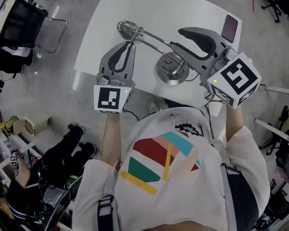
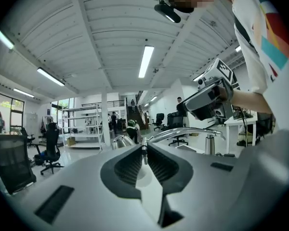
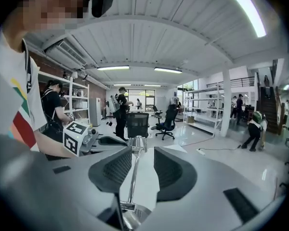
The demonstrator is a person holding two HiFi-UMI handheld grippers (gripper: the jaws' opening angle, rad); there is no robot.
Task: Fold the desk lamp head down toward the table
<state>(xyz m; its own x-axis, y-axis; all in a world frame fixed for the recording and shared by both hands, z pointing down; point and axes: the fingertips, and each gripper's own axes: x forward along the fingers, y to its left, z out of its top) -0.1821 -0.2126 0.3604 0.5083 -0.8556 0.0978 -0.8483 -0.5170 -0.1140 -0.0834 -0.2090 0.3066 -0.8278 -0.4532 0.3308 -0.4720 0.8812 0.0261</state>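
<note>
A person in a white patterned shirt (image 1: 168,172) leans over the white table (image 1: 135,4) in the head view. The left gripper (image 1: 128,46) sits on the desk lamp (image 1: 156,42) just short of the lamp head (image 1: 126,28) at far left, and the right gripper (image 1: 176,37) is near the round base (image 1: 172,71). The left gripper view shows jaws pinched on the thin chrome arm (image 2: 144,153), while the right gripper view shows jaws apart astride the stem (image 3: 131,182). The fold looks about to start: the right should close to steady the stem while the left presses the head down.
</note>
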